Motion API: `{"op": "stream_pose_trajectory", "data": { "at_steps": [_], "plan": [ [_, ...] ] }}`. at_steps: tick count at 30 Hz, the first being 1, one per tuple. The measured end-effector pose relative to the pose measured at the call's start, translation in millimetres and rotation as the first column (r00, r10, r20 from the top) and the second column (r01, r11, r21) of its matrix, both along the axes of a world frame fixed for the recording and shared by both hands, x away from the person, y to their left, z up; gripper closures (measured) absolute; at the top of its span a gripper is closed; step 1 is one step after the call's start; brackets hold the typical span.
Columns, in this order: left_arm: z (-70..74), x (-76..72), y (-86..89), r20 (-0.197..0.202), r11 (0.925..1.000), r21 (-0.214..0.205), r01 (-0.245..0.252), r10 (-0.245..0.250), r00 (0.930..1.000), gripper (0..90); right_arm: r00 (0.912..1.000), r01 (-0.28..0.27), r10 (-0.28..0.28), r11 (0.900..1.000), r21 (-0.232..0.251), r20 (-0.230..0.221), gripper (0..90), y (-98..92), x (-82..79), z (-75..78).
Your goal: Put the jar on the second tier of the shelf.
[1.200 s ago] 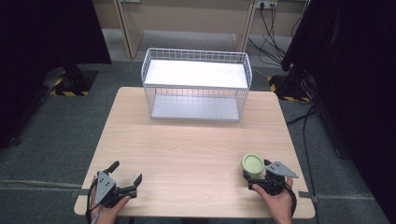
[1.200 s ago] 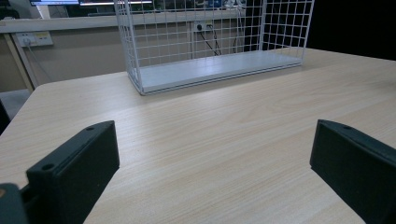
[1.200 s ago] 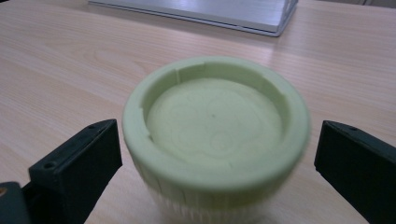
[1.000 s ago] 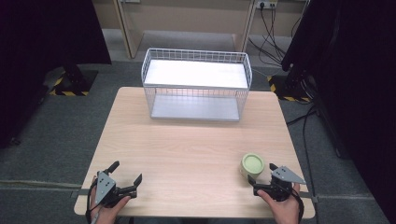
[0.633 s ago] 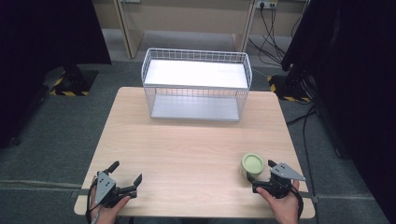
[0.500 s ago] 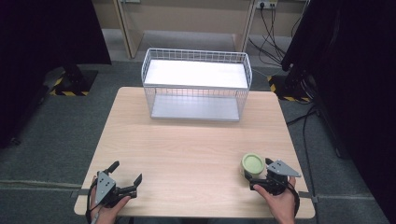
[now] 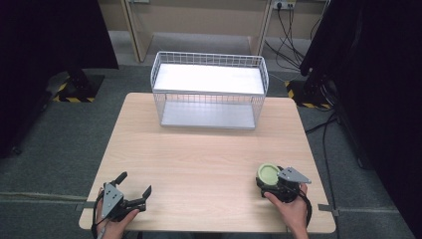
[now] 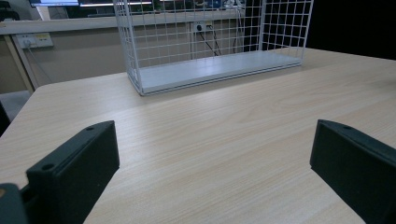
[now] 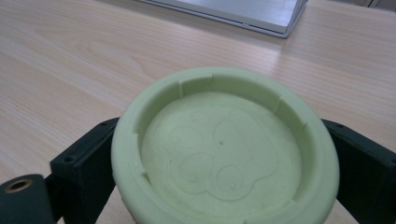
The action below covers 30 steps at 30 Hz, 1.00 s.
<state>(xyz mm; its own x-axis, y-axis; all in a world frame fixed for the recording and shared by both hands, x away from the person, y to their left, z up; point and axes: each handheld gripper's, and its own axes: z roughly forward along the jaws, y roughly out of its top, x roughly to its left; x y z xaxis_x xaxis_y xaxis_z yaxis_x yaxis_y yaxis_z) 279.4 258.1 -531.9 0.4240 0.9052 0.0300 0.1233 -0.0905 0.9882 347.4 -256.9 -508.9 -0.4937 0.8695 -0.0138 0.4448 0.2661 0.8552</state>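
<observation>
A pale green round container [image 7: 268,173] with a raised rim sits on the wooden table [image 7: 199,154] near its front right corner. My right gripper [image 7: 270,182] reaches around it from the front. In the right gripper view the container [image 9: 224,149] lies between the two black jaws, whose inner faces are hidden under its rim; the jaws stand as wide as the left ones. My left gripper [image 7: 135,183] rests at the front left of the table, and its jaws [image 8: 215,154] stand wide apart with nothing between them.
A white wire basket [image 7: 209,89] with a flat grey floor stands at the back middle of the table; it also appears ahead in the left gripper view [image 8: 210,70]. Bare wood lies between the basket and both grippers.
The right gripper drew back from the green container about a second ago, then moved forward again until its jaws flank it. The left gripper has not moved.
</observation>
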Motion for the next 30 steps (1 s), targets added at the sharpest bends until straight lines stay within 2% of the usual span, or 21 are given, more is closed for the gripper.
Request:
{"op": "stream_pose_trajectory", "data": {
  "at_steps": [8,12,15,16,17,23,30],
  "plan": [
    [0.0,0.0,-0.1,0.000,1.0000,0.000,0.001,-0.001,1.0000,0.9,0.9999,-0.003,0.003,1.0000,0.009,0.012,11.2,0.8,0.3,-3.2],
    [0.0,-0.1,-0.1,0.000,1.0000,0.001,0.001,-0.001,1.0000,0.9,0.9993,0.001,0.000,1.0000,-0.001,0.036,11.4,2.4,-1.0,-3.9],
    [0.0,0.0,0.0,0.000,1.0000,0.001,0.001,-0.001,1.0000,0.9,0.9980,0.001,-0.002,0.9998,0.020,0.063,11.4,4.4,-1.3,-3.0],
    [0.0,0.0,-0.1,0.001,1.0000,0.000,0.000,0.000,1.0000,0.9,0.9964,-0.004,0.002,0.9997,0.025,0.084,11.4,6.3,-1.6,-0.2],
    [0.0,0.0,-0.1,0.000,1.0000,0.000,0.000,0.000,1.0000,0.9,0.9964,-0.004,0.002,0.9997,0.025,0.084,11.4,6.3,-1.6,-0.2],
    [0.1,0.0,-0.3,0.000,1.0000,0.003,0.000,0.000,1.0000,0.9,0.9884,-0.014,0.005,0.9984,0.055,0.152,11.4,14.6,0.4,14.1],
    [0.1,0.0,-0.3,0.000,1.0000,0.003,0.001,-0.001,1.0000,1.0,0.9830,-0.029,0.016,0.9975,0.065,0.183,11.4,25.2,6.5,25.4]
  ]
}}
